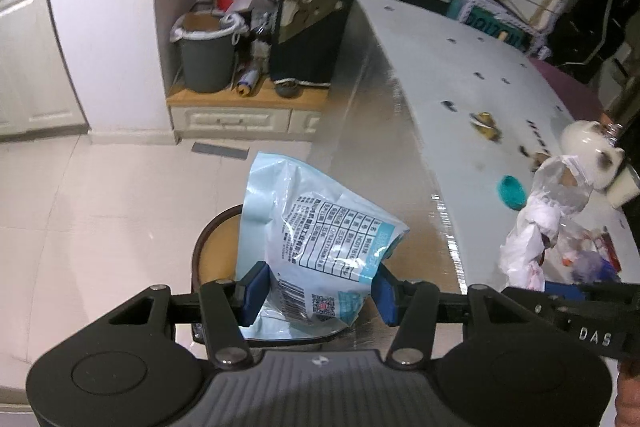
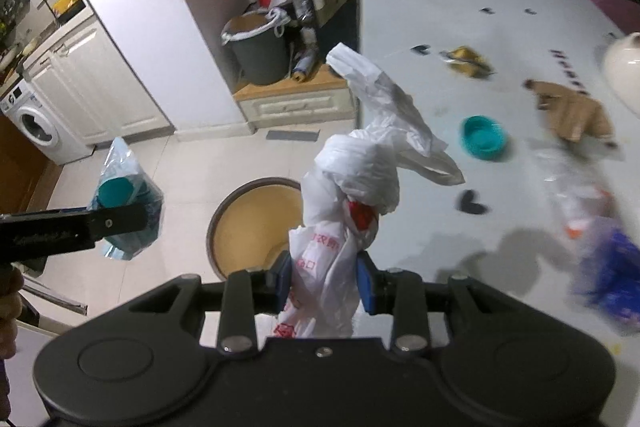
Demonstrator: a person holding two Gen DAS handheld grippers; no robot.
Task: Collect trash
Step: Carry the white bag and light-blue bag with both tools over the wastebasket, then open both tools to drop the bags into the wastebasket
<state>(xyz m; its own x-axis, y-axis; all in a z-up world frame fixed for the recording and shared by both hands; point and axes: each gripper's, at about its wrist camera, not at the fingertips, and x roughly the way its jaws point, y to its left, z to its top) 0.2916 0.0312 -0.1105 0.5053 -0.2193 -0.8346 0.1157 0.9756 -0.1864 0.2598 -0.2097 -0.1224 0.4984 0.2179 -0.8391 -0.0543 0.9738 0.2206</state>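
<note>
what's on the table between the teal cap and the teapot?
A crumpled brown paper scrap lies on the table between the teal cap and the teapot; the right wrist view shows it clearest.

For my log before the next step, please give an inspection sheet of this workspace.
Surface: white table, small dark marks.
Job's things: light blue packet and white plastic bag, both held up off the table.
Clutter: teal cap, brown paper, gold wrapper, blurred blue wrapper.
Grippers: left tool shut on the packet; right tool shut on the bag.
Cables: nothing seen.
Surroundings: grey bin, round stool, washing machine.
</note>
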